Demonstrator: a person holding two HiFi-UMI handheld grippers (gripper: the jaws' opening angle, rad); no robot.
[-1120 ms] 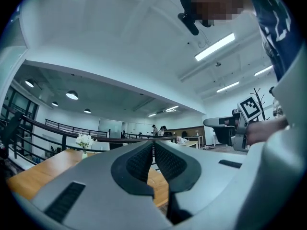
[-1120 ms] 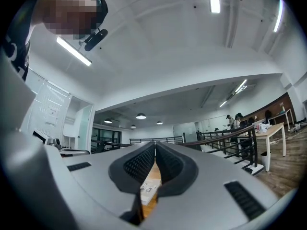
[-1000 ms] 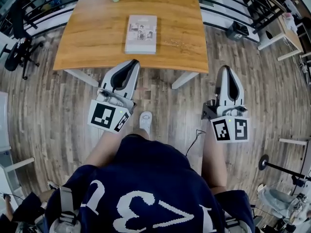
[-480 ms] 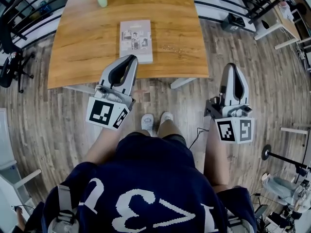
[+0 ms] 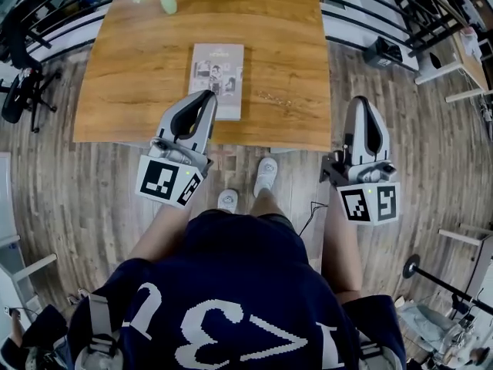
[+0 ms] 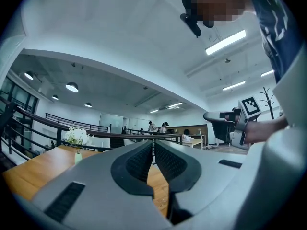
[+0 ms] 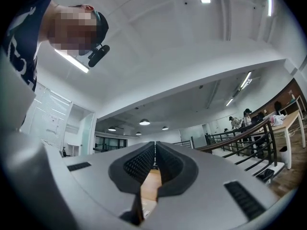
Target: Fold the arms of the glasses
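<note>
Left gripper over the table's near edge, right gripper off its near-right corner; both jaws together, empty.

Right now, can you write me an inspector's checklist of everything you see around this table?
Surface: wooden table, mostly bare.
Job's things: no glasses clearly seen; a faint small speck right of the book, too small to tell.
Clutter: book lying flat; vase of white flowers at the far edge.
Grippers: left gripper and right gripper both shut and empty, near the table's front edge.
Cables: thin black cable by the person's right leg.
Surroundings: plank floor, black railings, black office chair at the left.
</note>
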